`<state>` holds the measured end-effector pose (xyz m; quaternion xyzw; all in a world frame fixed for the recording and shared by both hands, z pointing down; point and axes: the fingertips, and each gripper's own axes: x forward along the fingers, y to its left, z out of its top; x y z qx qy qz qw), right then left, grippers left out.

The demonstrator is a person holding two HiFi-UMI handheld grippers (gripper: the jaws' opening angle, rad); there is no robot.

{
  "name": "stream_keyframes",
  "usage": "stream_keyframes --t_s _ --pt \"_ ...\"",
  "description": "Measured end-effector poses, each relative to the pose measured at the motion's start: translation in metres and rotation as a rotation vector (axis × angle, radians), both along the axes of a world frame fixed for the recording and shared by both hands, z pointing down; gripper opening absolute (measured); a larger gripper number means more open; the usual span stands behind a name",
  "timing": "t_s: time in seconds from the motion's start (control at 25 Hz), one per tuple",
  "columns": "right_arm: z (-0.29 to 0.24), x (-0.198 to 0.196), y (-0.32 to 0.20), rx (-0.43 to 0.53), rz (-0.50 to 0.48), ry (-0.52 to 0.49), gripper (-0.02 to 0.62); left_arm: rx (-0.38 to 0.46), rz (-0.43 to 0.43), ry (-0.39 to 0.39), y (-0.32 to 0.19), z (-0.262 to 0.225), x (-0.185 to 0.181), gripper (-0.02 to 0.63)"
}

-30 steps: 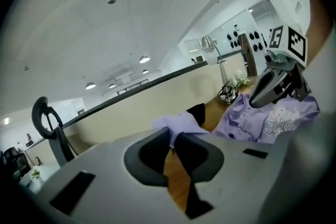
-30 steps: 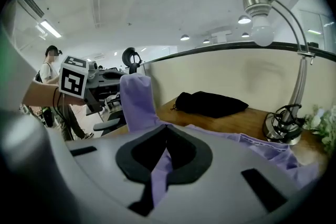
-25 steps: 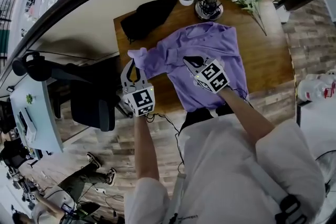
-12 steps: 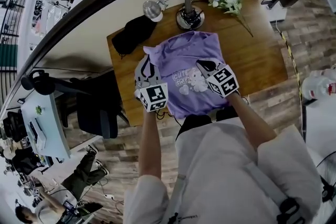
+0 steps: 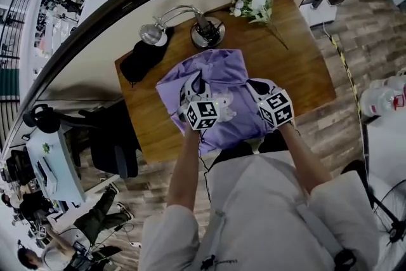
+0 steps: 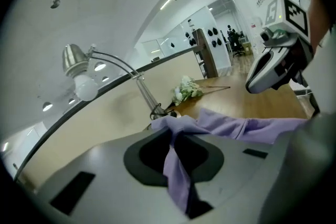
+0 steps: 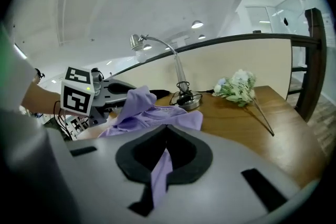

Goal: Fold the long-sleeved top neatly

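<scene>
The left gripper [image 5: 192, 89] has carried its sleeve from the table's [image 5: 304, 70] left edge in over the purple top [image 5: 223, 70], now bunched at frame centre. It and the right gripper [image 5: 257, 87] each clench purple fabric. A lamp [image 5: 153, 33], flowers [image 5: 252, 4] and a black cloth [image 5: 141, 60] crowd the table's upper edge.

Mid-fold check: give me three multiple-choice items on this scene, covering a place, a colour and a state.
1. Where on the table are the flowers? A near edge B far right corner C centre
2. What colour is the top? A purple B green C white
3. The left claw is: A open wide B shut, empty C shut on the top
Answers: B, they lie beyond the top, rightward; A, purple in every view; C, fabric is pinched between its jaws.
</scene>
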<state>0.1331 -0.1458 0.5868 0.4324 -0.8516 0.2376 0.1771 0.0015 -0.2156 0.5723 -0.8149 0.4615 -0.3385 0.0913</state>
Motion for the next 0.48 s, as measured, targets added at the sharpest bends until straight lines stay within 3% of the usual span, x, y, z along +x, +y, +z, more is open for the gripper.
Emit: stream_keyframes --t_s 0.24,0.48 --pt "0.011 0.047 0.018 -0.021 0.073 0.005 0.009 -0.087 0.031 -0.055 -0.008 0.045 0.043 0.044" --pt "0.021 0.084 0.031 -0.034 0.138 0.002 0.009 -0.079 0.107 -0.318 -0.013 0.082 0.069 0.048"
